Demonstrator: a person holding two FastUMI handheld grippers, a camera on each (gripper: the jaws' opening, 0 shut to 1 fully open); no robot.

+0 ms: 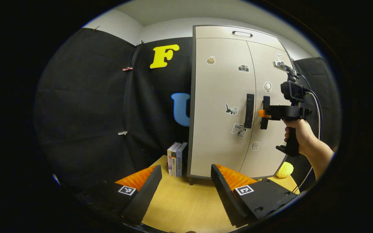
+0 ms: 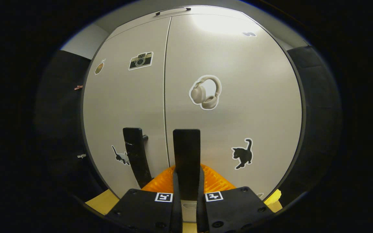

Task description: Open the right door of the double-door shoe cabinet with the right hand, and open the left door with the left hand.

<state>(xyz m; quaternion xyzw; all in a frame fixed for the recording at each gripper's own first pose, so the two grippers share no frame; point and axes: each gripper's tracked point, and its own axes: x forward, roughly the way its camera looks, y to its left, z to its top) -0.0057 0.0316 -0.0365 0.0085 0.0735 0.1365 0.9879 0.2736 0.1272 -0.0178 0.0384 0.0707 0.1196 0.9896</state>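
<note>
Right gripper [image 2: 186, 191] clamped on the black vertical bar handle [image 2: 186, 152] of the beige cabinet's right door [image 2: 238, 97], centre frame. Left gripper [image 1: 186, 191] wide open, empty, low over the wooden tabletop [image 1: 183, 207]; left door [image 1: 219, 97] closed, centre-right.

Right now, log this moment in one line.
right gripper: shut on right door handle | left gripper: open, off cabinet | doors: closed
</note>
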